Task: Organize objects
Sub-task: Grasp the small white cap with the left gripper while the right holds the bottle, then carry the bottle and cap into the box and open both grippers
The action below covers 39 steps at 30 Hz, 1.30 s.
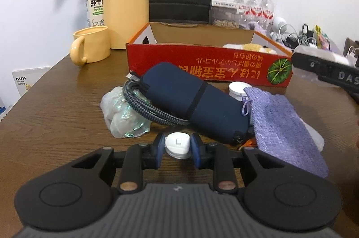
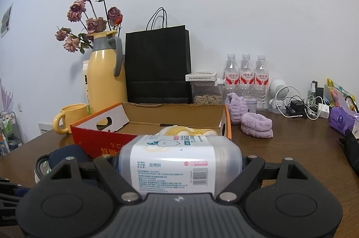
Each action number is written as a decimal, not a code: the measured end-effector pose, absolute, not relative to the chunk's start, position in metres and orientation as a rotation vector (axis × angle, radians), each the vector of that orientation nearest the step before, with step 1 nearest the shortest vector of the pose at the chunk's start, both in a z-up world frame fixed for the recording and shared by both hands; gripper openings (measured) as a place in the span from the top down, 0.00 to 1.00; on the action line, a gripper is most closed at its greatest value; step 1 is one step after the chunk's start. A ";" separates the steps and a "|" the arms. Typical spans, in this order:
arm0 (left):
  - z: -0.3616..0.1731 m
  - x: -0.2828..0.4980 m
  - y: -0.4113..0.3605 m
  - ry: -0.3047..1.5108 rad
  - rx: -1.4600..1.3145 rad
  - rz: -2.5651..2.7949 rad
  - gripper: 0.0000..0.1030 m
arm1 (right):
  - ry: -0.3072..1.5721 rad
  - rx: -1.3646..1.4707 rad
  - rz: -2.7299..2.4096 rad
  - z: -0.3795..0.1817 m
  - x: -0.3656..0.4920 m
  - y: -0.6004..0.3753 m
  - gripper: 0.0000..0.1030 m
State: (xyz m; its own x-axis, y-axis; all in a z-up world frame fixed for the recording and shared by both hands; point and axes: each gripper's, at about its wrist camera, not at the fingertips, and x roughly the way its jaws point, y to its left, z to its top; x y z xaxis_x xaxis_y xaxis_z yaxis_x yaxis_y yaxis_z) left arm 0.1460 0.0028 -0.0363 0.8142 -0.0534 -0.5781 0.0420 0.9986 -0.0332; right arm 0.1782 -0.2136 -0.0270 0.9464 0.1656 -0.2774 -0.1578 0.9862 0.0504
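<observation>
Clutter fills the middle of the wooden table [image 1: 56,103], in front of the red cardboard box [image 1: 202,62] that stands open toward the far edge. My left gripper [image 1: 177,148] has its blue pads [image 1: 158,149] drawn in against the two sides of a small white plastic piece [image 1: 177,145], which rests on the table near the near edge; I have it pinched between narrow jaws. Just beyond it lie a crumpled clear bag [image 1: 122,116], a coil of braided cable [image 1: 143,107], a navy soft pouch [image 1: 190,101], a lilac drawstring bag [image 1: 285,123] and a small white jar [image 1: 237,89], all touching or overlapping.

My right gripper [image 2: 179,161] stands wide, closed on a clear cylindrical tub with a white printed label [image 2: 177,164] that lies sideways between the fingers; in the left view its tip juts in from the right, above the box's right end. Inside the box, at the right end, sits a yellow and white plush thing [image 2: 184,131].

Along the far edge stand a yellow mug [image 1: 92,47], a yellow thermos jug [image 1: 125,9], a milk carton [image 1: 95,2], a black paper bag [image 2: 158,67] and three water bottles [image 2: 245,74]. Two lilac fuzzy bands [image 2: 255,124] lie to the right of the box.
</observation>
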 end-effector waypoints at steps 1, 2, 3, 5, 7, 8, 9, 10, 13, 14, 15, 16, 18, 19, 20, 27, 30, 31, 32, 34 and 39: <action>-0.035 0.144 0.004 0.611 -0.023 -0.051 0.75 | 0.283 0.028 0.166 -0.027 0.178 -0.214 0.21; -0.033 0.141 0.006 0.605 -0.033 -0.048 0.75 | 0.281 0.027 0.167 -0.027 0.178 -0.213 0.21; -0.030 0.140 0.007 0.603 -0.045 -0.048 0.75 | 0.279 0.027 0.168 -0.027 0.177 -0.213 0.21; -0.024 0.138 0.009 0.591 -0.065 -0.056 0.75 | 0.276 0.027 0.171 -0.026 0.177 -0.213 0.21; -0.015 0.136 0.009 0.560 -0.068 -0.063 0.75 | 0.265 0.029 0.172 -0.025 0.176 -0.214 0.21; -0.010 0.136 0.009 0.545 -0.070 -0.067 0.75 | 0.257 0.030 0.172 -0.024 0.176 -0.214 0.21; -0.006 0.138 0.008 0.533 -0.073 -0.070 0.75 | 0.251 0.028 0.172 -0.023 0.176 -0.214 0.21; -0.001 0.139 0.008 0.520 -0.075 -0.073 0.75 | 0.245 0.024 0.172 -0.022 0.176 -0.213 0.21; 0.013 0.148 0.004 0.485 -0.080 -0.079 0.75 | 0.230 0.006 0.175 -0.018 0.179 -0.211 0.21; 0.017 0.153 0.003 0.475 -0.082 -0.080 0.75 | 0.225 0.003 0.176 -0.015 0.180 -0.209 0.21; 0.022 0.158 0.001 0.462 -0.084 -0.080 0.75 | 0.219 0.000 0.178 -0.013 0.182 -0.208 0.21; 0.026 0.163 0.000 0.452 -0.085 -0.080 0.75 | 0.213 -0.003 0.179 -0.010 0.184 -0.207 0.21; 0.036 0.176 -0.003 0.432 -0.090 -0.072 0.75 | 0.205 -0.008 0.182 -0.004 0.191 -0.204 0.21; 0.041 0.182 -0.004 0.423 -0.094 -0.068 0.75 | 0.204 -0.009 0.184 -0.002 0.194 -0.203 0.21; 0.045 0.187 -0.006 0.415 -0.097 -0.066 0.75 | 0.204 -0.009 0.188 0.001 0.199 -0.202 0.21; 0.071 0.238 -0.014 0.362 -0.117 -0.039 0.75 | 0.161 -0.041 0.171 0.022 0.233 -0.191 0.21; 0.075 0.263 -0.017 0.359 -0.126 -0.013 0.75 | 0.157 -0.038 0.161 0.030 0.258 -0.185 0.21; 0.075 0.270 -0.018 0.357 -0.130 -0.002 0.75 | 0.160 -0.033 0.160 0.031 0.265 -0.184 0.21; 0.076 0.278 -0.019 0.351 -0.134 0.007 0.75 | 0.166 -0.025 0.161 0.032 0.275 -0.183 0.21; 0.075 0.294 -0.020 0.349 -0.144 0.024 0.75 | 0.177 -0.017 0.159 0.033 0.293 -0.181 0.21; 0.064 0.333 -0.017 0.397 -0.132 0.058 0.75 | 0.245 -0.026 0.154 0.020 0.337 -0.181 0.21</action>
State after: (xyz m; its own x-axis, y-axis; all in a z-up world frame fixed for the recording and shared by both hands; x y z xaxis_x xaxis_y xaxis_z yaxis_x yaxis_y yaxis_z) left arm 0.3331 -0.0173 0.0642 0.9208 0.0305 -0.3889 -0.0823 0.9897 -0.1172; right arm 0.3371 -0.1811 0.0204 0.9585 0.1488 -0.2431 -0.1550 0.9879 -0.0065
